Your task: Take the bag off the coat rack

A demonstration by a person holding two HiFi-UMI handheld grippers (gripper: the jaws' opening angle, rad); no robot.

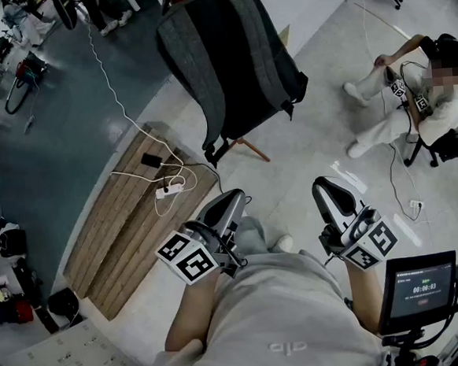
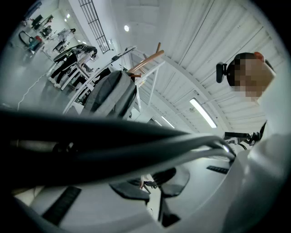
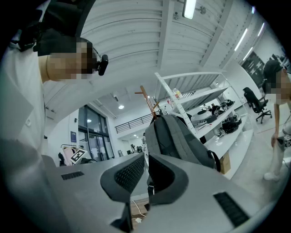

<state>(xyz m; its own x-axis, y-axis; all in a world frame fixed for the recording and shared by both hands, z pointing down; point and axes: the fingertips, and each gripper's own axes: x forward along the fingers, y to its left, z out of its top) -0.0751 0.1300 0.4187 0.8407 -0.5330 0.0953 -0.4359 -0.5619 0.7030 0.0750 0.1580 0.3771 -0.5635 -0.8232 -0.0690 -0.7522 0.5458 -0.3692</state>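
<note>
A grey and black backpack (image 1: 231, 60) hangs upright on a wooden coat rack, whose foot (image 1: 250, 147) shows below it on the floor. My left gripper (image 1: 227, 204) and right gripper (image 1: 329, 191) are held low in front of my body, well short of the bag, both shut and empty. The left gripper view has the backpack (image 2: 111, 93) far off under a wooden rack peg (image 2: 146, 60), with dark cables crossing in front of the shut left gripper (image 2: 154, 182). In the right gripper view the backpack (image 3: 179, 136) stands beyond the closed right gripper (image 3: 146, 175), the rack top (image 3: 148, 101) above it.
A wooden pallet (image 1: 122, 234) lies on the floor at left with a power strip (image 1: 170, 191) and white cable on it. A person (image 1: 416, 100) sits at the right. A screen on a stand (image 1: 419, 286) is by my right side. White benches stand behind the rack.
</note>
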